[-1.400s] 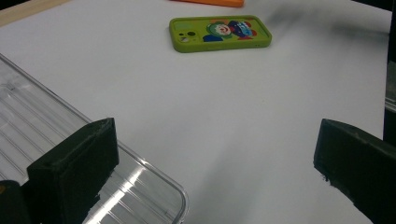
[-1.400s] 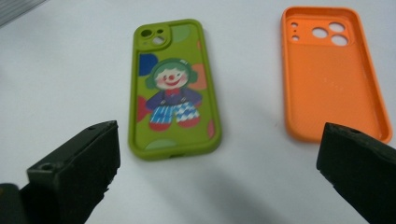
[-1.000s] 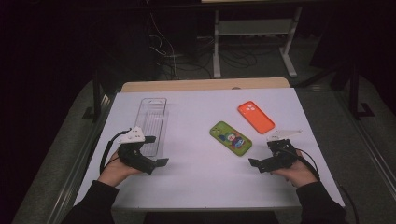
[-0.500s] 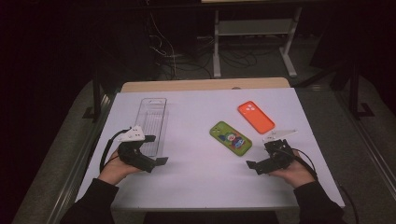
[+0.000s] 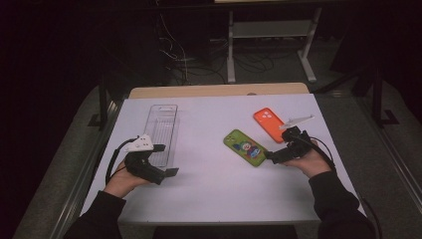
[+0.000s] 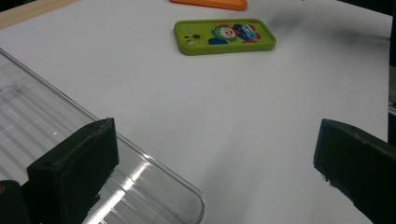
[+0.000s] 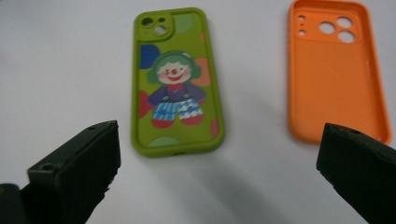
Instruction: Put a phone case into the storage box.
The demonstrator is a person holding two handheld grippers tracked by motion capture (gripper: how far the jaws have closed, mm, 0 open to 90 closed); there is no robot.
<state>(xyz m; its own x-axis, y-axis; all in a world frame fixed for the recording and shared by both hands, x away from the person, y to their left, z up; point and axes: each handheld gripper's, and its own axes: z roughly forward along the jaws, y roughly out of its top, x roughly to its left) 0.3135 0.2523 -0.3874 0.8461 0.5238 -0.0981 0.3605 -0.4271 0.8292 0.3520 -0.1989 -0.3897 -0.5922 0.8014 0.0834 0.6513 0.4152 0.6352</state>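
Note:
A green phone case (image 5: 245, 147) (image 7: 177, 81) (image 6: 224, 35) with a clown picture lies flat near the table's middle right. An orange phone case (image 5: 269, 125) (image 7: 337, 70) (image 6: 210, 3) lies just behind it to the right. My right gripper (image 5: 272, 158) (image 7: 219, 177) is open, low over the table just right of the green case's near end, jaws wide apart and empty. My left gripper (image 5: 166, 173) (image 6: 210, 177) is open too, at the near end of a clear plastic tray (image 5: 161, 133) (image 6: 56, 154); one jaw hangs over the tray's corner.
The white table (image 5: 214, 189) has a wooden strip (image 5: 219, 90) along its far edge. Behind the table stand a metal rack (image 5: 271, 35) and loose cables (image 5: 199, 64) on a dark floor. A cable trails from each gripper.
My right gripper has moved forward and left, closer to the green case. My left gripper has shifted slightly forward by the tray. Cases and tray lie unmoved.

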